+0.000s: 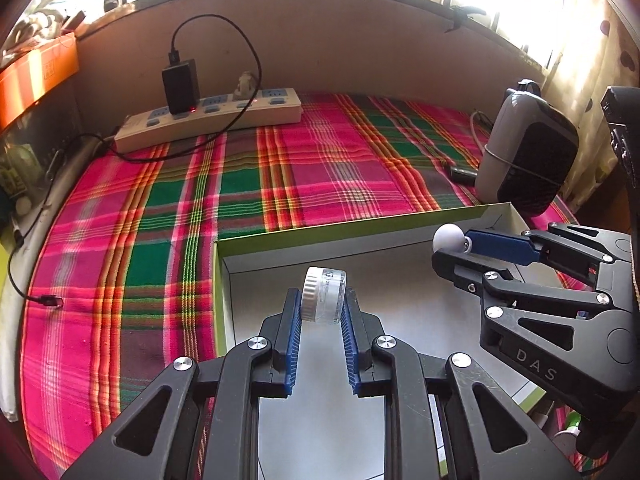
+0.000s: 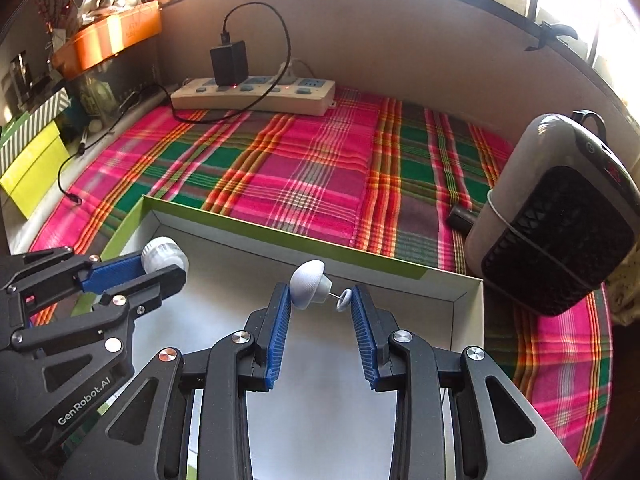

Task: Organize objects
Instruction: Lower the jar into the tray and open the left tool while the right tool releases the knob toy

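1. Above the box (image 1: 224, 280) floor, lower centre of the left wrist view, the left gripper (image 1: 320, 304) is clamped narrowly on a small clear jar (image 1: 325, 294), lid to frame left, axis crosswise.
2. Right gripper (image 2: 320, 300), part-closed, pinches a white knob (image 2: 307, 283) with its pin running jaw to jaw.
3. Both loads hang over the box interior; release should be straight down.

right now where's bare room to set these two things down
The white box floor under both grippers is bare. So is the plaid cloth between the box's far wall and the power strip. Crowded: right edge by the heater, left edge with the cable.
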The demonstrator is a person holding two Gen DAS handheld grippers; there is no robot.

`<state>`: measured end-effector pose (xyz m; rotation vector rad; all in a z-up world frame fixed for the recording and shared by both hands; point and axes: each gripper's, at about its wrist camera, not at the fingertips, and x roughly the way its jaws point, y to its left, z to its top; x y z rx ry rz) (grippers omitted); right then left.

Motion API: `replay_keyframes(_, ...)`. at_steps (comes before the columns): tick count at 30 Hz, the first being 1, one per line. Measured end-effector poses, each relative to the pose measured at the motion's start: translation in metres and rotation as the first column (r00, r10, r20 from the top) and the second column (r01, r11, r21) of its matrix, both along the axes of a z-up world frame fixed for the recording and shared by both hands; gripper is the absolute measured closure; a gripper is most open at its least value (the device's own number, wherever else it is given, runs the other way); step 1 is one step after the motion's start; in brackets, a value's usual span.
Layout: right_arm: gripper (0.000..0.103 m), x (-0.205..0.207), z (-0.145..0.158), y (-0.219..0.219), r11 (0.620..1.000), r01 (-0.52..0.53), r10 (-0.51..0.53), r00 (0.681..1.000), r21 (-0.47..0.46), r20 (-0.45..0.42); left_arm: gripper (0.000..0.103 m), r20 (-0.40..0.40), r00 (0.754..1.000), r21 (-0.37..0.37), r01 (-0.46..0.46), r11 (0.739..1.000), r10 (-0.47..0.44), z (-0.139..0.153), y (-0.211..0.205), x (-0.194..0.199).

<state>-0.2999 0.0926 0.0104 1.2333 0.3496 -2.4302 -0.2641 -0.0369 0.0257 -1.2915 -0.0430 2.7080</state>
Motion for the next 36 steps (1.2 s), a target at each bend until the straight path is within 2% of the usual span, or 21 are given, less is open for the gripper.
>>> replay_keyframes(7,0.070,-0.008,-0.004,-0.002,1.000,0.007,-0.007,1.000,0.006,0.022,0.086,0.029,1.000,-0.008,0.003,1.000,-0.003,-0.008,0.001,-0.005)
replay_keyframes(29,0.070,-0.016,-0.016,0.000,0.999,0.031,-0.031,0.998,-0.013,0.061,0.084,0.022,1.000,-0.022,0.007,1.000,-0.006,-0.009,0.003,-0.004)
replay_keyframes(36,0.056,-0.014,-0.015,0.001,0.999,0.044,-0.043,0.997,-0.025,0.058,0.079,0.019,1.000,-0.021,0.004,1.000,-0.004,-0.008,0.003,-0.002)
